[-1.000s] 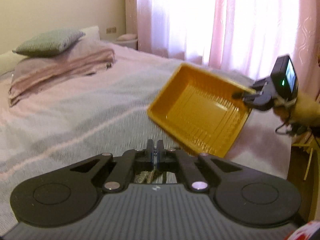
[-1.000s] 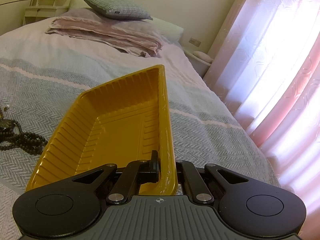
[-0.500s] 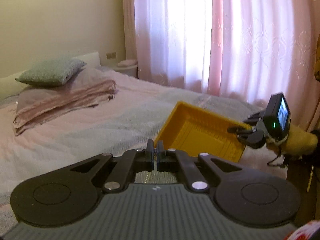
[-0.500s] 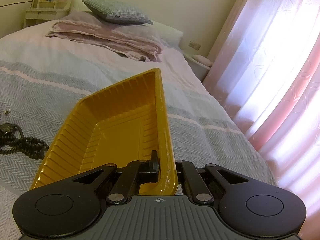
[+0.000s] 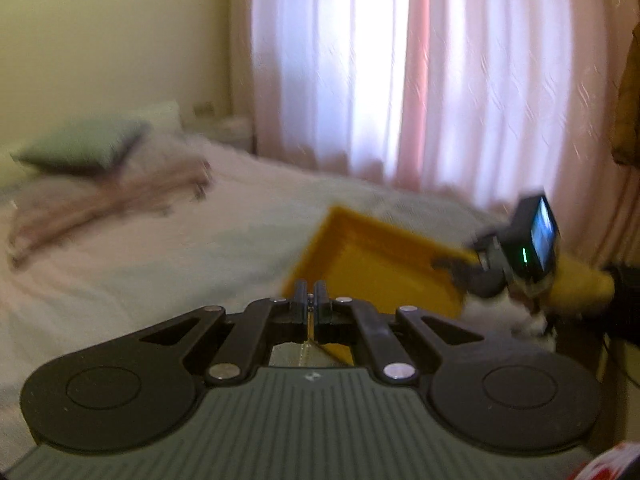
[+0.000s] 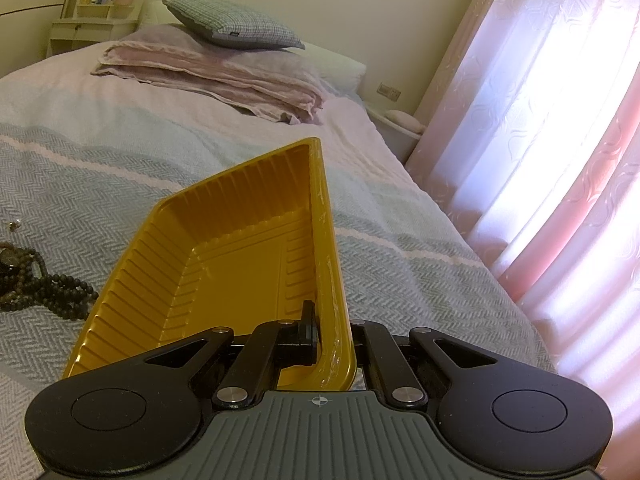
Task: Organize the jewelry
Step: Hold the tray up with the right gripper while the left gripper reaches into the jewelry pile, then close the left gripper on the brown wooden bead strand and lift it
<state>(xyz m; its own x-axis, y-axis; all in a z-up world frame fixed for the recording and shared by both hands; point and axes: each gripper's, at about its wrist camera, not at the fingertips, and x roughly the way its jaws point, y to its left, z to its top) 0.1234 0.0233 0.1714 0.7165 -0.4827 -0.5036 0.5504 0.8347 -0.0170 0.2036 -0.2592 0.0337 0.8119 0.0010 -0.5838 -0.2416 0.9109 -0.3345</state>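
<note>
The right wrist view shows the right gripper [image 6: 320, 328] closed on the long side wall of a yellow ribbed plastic tray [image 6: 224, 264]. One finger [image 6: 307, 320] is inside the tray and the other is hidden behind the wall. The tray is tilted above the bed with the grey herringbone bedspread [image 6: 400, 264], and nothing lies in it. A dark beaded necklace [image 6: 44, 288] lies in a heap on the bedspread, to the left of the tray and apart from it. A small pale jewelry piece [image 6: 14, 225] lies beyond it. In the blurred left wrist view, the left gripper [image 5: 309, 304] has its fingers pressed together, and a thin pale strand hangs down below them. The same tray [image 5: 372, 264] is just past it, with the right gripper [image 5: 448, 264] on its far rim.
</note>
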